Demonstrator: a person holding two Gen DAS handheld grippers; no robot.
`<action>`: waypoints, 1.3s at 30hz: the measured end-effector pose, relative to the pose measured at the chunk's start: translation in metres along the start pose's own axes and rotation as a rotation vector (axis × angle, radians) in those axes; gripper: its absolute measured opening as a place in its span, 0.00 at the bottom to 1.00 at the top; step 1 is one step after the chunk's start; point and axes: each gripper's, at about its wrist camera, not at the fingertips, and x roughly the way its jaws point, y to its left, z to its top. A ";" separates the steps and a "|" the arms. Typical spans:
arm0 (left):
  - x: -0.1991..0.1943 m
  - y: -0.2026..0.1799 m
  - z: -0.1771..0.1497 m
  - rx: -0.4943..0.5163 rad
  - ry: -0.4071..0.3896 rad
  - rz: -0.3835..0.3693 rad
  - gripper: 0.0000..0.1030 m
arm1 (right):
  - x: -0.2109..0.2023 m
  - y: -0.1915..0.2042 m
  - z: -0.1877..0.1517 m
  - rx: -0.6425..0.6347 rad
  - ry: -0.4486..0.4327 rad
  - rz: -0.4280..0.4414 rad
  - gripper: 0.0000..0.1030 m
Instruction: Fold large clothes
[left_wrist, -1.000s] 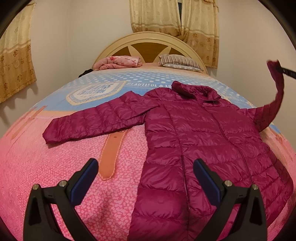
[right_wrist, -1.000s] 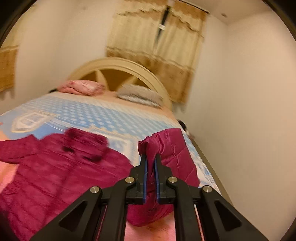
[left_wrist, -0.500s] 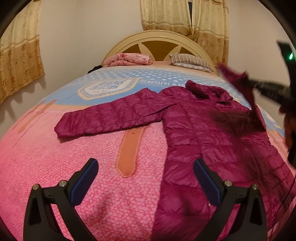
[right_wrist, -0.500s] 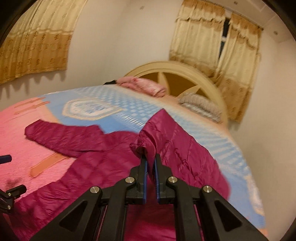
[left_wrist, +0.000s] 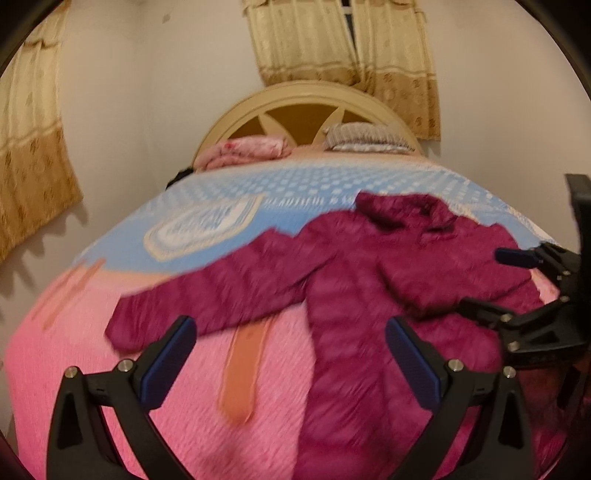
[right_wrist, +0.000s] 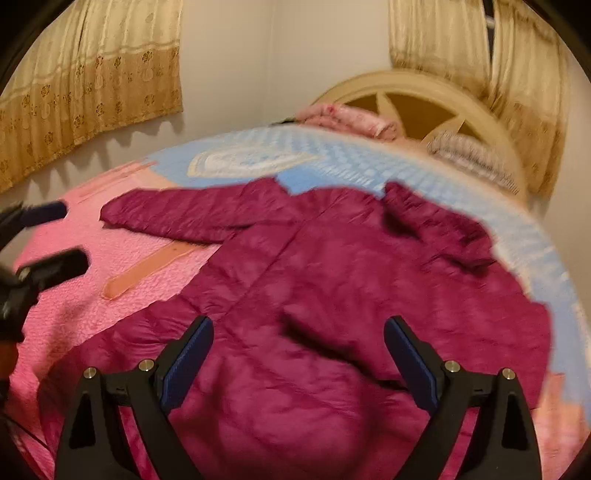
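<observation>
A magenta quilted down jacket lies front up on the bed, also in the right wrist view. Its left sleeve stretches out to the left. Its right sleeve lies folded across the chest. My left gripper is open and empty above the pink bedspread near the left sleeve. My right gripper is open and empty above the jacket's body; it also shows at the right edge of the left wrist view.
The bed has a pink and blue bedspread and a cream arched headboard. A folded pink blanket and a striped pillow lie at the head. Curtains hang on the walls.
My right gripper carried the right sleeve across the jacket, opened and let it go on the chest. My left gripper stayed open and shifted a little to the left.
</observation>
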 end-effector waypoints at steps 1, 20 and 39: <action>0.005 -0.012 0.008 0.019 -0.013 -0.011 1.00 | -0.009 -0.013 0.003 0.029 -0.019 -0.021 0.91; 0.139 -0.126 0.006 0.151 0.170 0.011 1.00 | 0.039 -0.206 -0.045 0.527 0.128 -0.282 0.86; 0.161 -0.108 -0.005 0.059 0.266 -0.105 1.00 | 0.047 -0.195 -0.084 0.670 0.157 -0.287 0.86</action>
